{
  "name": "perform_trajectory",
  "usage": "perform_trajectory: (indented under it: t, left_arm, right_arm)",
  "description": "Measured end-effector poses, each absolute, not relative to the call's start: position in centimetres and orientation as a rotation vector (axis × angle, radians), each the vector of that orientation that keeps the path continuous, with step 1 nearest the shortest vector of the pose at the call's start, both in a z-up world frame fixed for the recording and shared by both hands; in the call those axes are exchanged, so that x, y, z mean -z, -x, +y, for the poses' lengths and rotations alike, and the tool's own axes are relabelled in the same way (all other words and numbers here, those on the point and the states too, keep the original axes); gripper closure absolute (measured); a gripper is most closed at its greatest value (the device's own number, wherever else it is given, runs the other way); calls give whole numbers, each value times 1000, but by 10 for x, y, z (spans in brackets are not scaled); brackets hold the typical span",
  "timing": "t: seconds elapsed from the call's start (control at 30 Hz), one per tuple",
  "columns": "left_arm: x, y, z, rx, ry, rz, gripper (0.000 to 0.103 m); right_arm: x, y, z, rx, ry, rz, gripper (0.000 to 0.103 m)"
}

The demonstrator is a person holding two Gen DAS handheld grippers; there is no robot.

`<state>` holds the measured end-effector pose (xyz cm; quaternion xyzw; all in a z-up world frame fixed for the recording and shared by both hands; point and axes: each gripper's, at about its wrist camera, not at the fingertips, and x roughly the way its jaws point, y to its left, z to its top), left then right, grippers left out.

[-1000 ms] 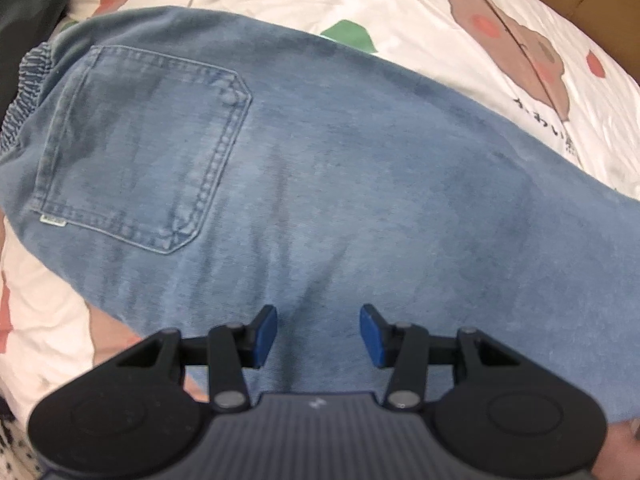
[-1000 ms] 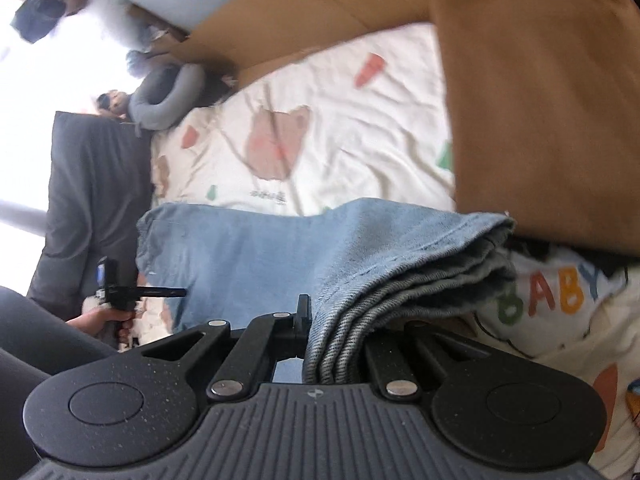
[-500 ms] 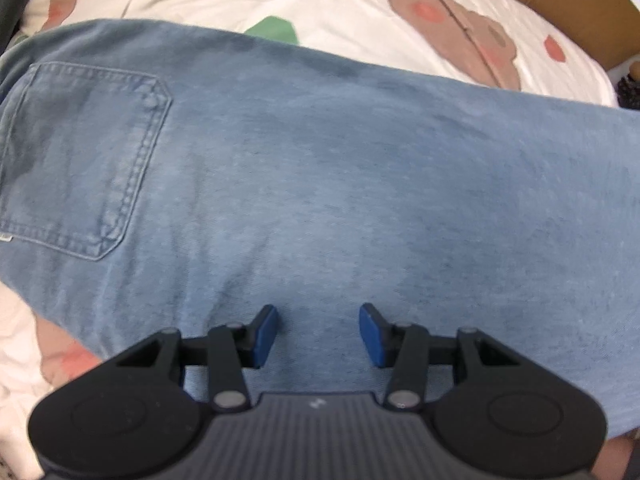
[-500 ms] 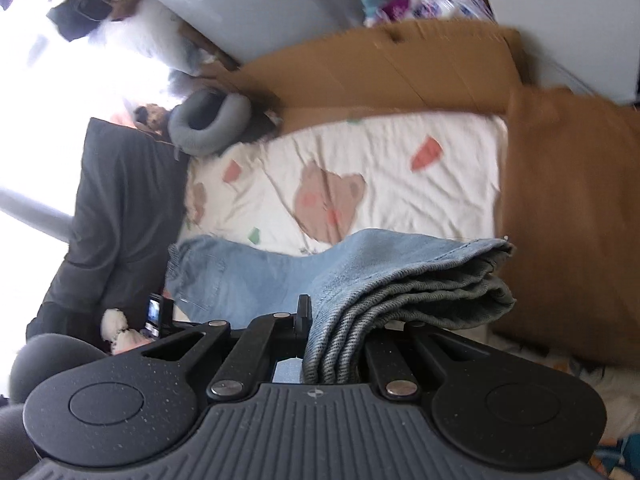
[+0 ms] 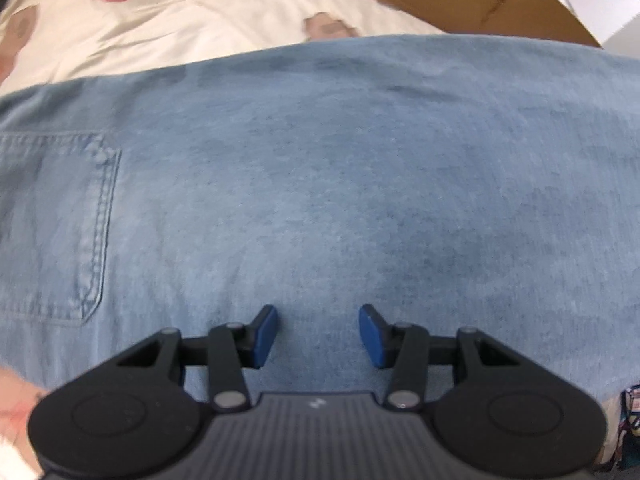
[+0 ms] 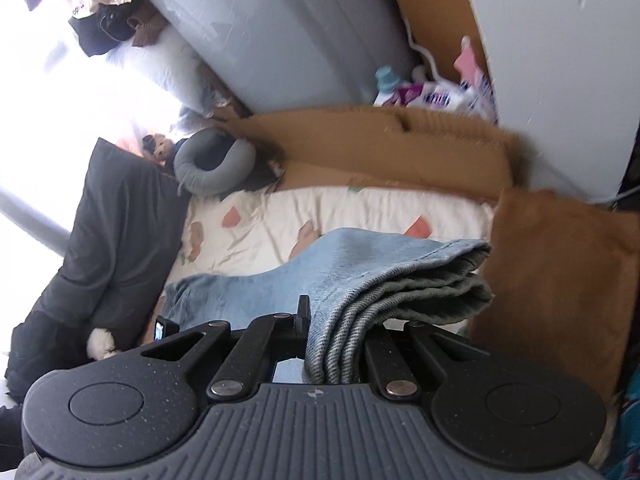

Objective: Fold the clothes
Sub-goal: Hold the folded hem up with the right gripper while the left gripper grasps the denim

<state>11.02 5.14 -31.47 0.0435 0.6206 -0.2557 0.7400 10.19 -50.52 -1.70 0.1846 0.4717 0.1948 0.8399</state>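
Cream bedding printed with bears and coloured shapes carries the work, with flattened cardboard along its far edge. I have the right gripper clamped on the stacked hem ends of the jeans, and over the last second I have carried that end upward: the denim now rises off the bed toward me, and far more of the room shows behind it than a moment ago. My left gripper has slid along the trouser legs away from the back pocket, which has drifted out to 9 o'clock; its jaws stand apart with nothing between them, poised over the cloth. I read this as the leg-to-waist fold under way, the left marking the crease line.

Only the right view shows the layered hems, the brown cushion at 3 o'clock and the grey neck pillow at 10 o'clock. Only the left shows the pocket stitching and how flat the middle of the jeans lies.
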Motion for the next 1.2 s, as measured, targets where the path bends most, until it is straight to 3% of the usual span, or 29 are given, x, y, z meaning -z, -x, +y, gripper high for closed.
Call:
perform_trajectory:
  t: [0.17,0.43,0.53,0.67,1.0,1.2]
  left_arm:
    - [323,-109,11,670,-132,1361,56]
    - [347,-88,-29,842,-156,1366,57]
    - [353,-83,-33,873,-140,1364,65]
    - [361,-77,-30,916,-86,1404,88]
    - [371,-57,-23,1001,-77,1485,92]
    - [383,-83,-20,946,19,1469,100]
  right_arm:
    - [14,-114,-527,-324,-369,1007,101]
    - [64,-125,-547,-189,-387,1109,101]
    - [76,-127,-546,-165,-383,1134,101]
    - [89,-129,-546,-130,-383,1166,101]
    - [87,-140,-520,-114,-361,1185,101]
    - [84,-147,-509,-105,-352,1201,101]
